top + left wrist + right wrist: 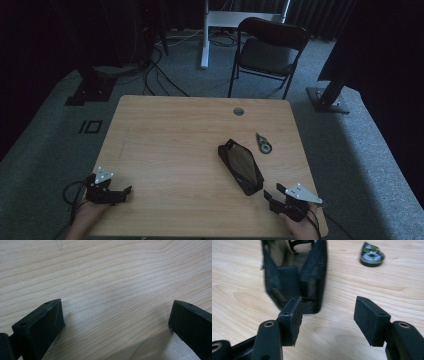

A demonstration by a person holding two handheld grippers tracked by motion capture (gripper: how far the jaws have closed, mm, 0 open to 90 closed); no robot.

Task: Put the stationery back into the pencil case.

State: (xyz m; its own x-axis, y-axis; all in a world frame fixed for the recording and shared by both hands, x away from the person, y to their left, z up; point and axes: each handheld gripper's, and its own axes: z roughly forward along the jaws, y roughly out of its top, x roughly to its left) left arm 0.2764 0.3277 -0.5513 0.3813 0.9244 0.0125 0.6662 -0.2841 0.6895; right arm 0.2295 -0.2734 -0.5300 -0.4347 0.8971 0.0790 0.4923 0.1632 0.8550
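1. The black pouch (240, 166) lies on the counter (170, 150), right of centre.
2. The right hand-held gripper (327, 320) sits just before it, jaws apart, empty.
3. The left hand-held gripper (115, 322) rests apart, jaws wide.

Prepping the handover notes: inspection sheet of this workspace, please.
Surface: light wooden table, round grommet near far edge.
Job's things: black mesh pouch, open, lying flat; small round black-and-green tape dispenser beside it, apart.
Clutter: nothing seen.
Grippers: left gripper open over bare wood; right gripper open, just short of the pouch, nothing between its jaws.
Cables: one trails from each gripper; more on the floor.
Surroundings: grey carpet, black folding chair, white stand.
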